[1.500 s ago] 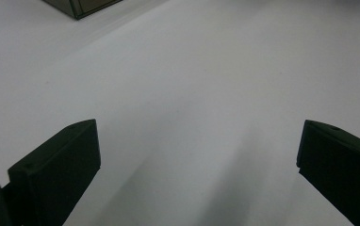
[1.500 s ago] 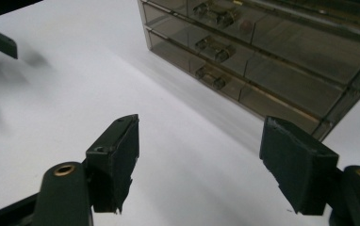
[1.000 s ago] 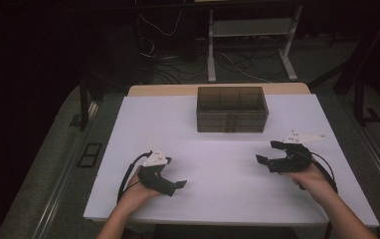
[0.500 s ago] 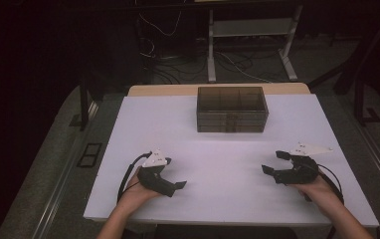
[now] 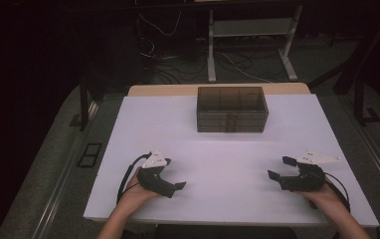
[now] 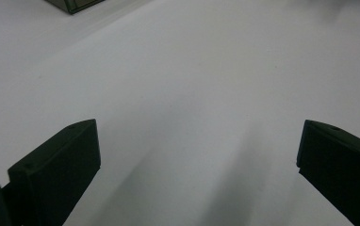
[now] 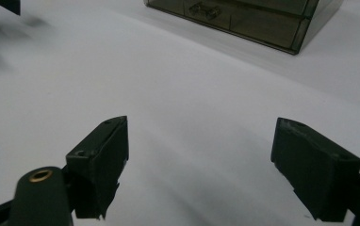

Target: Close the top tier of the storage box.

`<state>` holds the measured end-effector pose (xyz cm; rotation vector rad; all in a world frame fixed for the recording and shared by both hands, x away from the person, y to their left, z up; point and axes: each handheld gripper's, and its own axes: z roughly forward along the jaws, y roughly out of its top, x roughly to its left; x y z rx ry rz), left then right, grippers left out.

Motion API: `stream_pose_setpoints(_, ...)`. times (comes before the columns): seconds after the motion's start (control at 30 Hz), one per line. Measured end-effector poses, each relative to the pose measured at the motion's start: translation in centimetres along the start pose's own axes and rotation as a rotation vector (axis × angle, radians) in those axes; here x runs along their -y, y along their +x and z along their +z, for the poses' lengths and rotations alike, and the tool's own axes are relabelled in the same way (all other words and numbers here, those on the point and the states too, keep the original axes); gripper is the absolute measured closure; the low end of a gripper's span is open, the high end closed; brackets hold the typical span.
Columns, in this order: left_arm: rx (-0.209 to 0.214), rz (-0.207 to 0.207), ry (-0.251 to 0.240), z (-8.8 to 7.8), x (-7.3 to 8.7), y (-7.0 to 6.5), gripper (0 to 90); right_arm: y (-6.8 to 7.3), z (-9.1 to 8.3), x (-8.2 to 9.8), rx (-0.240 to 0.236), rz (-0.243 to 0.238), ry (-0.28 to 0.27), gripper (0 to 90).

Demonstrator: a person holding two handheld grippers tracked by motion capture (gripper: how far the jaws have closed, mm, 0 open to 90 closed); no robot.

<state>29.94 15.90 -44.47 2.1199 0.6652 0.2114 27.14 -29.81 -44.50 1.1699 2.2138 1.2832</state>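
A dark, see-through drawer box [image 5: 232, 108] stands at the back middle of the white table [image 5: 228, 149]. My left gripper [image 5: 177, 188] rests near the front left edge, held by a hand, pointing right. Its jaws are wide apart over bare table in the left gripper view [image 6: 197, 155]. My right gripper [image 5: 281, 168] lies near the front right, pointing left, open with nothing between its jaws [image 7: 199, 160]. The drawer box [image 7: 244, 19] shows at the top of the right gripper view, its small drawer handles facing me. A corner of the box [image 6: 74, 4] shows at the left gripper view's top edge.
Both grippers' cables trail toward the table's front edge. A dark jaw tip of the left gripper [image 7: 8, 4] shows at the top left of the right gripper view. Beyond the table are a dark floor, loose cables and a metal stand [image 5: 250, 45].
My right gripper has moved back toward the front right of the table and a little to the right. The left gripper has stayed where it was.
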Motion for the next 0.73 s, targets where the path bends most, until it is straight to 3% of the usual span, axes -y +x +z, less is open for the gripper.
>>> stream_pose_setpoints(0.1, 0.0, 0.002, 0.003, 0.05, 0.01, 0.0, 0.0, 0.02, -0.32, 0.02, 0.022, -0.03, -0.005, 18.9)
stream_pose_setpoints(0.73, -0.009, 0.003, 0.002, 0.14, -0.07, 0.24, 0.0, 0.18, -0.55, 0.52, 0.017, -0.035, 0.002, 18.9)
